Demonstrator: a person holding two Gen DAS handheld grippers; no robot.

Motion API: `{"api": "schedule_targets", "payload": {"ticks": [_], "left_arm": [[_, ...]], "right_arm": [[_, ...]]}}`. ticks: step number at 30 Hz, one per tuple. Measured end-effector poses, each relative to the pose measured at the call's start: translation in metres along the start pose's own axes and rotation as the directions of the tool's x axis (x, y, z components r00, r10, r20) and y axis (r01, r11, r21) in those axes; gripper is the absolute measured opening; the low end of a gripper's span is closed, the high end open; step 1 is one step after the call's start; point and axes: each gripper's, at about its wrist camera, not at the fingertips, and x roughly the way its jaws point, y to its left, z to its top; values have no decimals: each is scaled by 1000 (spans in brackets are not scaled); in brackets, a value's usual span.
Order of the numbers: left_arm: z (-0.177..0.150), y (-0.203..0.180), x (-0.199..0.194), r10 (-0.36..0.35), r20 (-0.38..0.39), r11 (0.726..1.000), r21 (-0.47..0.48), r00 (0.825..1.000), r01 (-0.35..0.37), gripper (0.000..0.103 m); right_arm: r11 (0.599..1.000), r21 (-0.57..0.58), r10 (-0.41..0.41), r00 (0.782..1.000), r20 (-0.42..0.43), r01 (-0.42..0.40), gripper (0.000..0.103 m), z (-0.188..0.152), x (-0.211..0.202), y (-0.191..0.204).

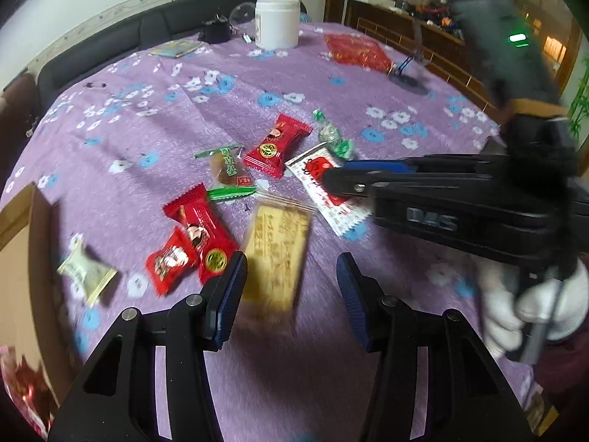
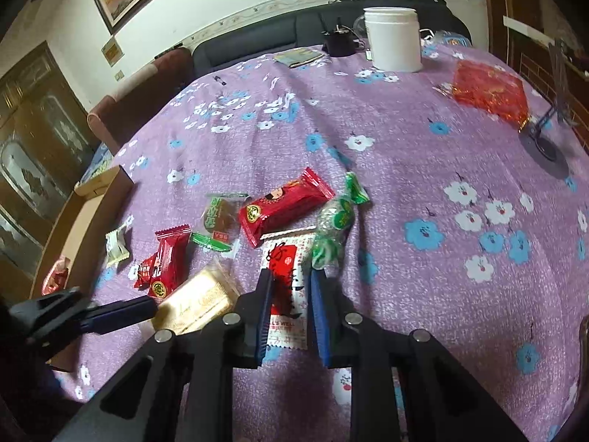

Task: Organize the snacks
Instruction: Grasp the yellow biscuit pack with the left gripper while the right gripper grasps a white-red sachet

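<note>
Several wrapped snacks lie on the purple flowered tablecloth [image 1: 154, 110]. My left gripper [image 1: 291, 280] is open and low over a yellow biscuit packet [image 1: 276, 258], which lies between its fingertips without being pressed. Left of it are two red packets [image 1: 202, 228] and a cream packet [image 1: 86, 272]. My right gripper [image 2: 291, 287] is shut on a white and red packet [image 2: 285, 258]; its fingertips [image 1: 333, 180] come in from the right in the left wrist view. Beyond that packet are a green twisted candy [image 2: 335, 221], another red packet [image 2: 279, 206] and a brown sweet in green wrap [image 2: 217, 217].
A white jar [image 2: 394, 38] and a red foil bag [image 2: 489, 92] stand at the far side of the table. An open cardboard box [image 2: 92, 213] sits off the left edge. A black stand [image 2: 545, 143] is far right. A white-gloved hand [image 1: 533, 305] holds the right gripper.
</note>
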Motion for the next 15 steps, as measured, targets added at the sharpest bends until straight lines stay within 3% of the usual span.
{"api": "schedule_targets", "payload": {"ticks": [6, 8, 11, 15], "left_arm": [[5, -5, 18, 82, 16, 995, 58, 997, -83, 50], [2, -9, 15, 59, 18, 996, 68, 998, -60, 33], [-7, -13, 7, 71, 16, 995, 68, 997, -72, 33], [-20, -1, -9, 27, 24, 1000, -7, 999, -27, 33]], "right_arm": [[1000, 21, 17, 1000, -5, -16, 24, 1, 1, -3], [1000, 24, 20, 1000, -2, -20, 24, 1, 1, -2], [999, 18, 39, 999, 14, -39, 24, 1, -3, -1], [995, -22, 98, 995, 35, -97, 20, -1, -10, 10]]}}
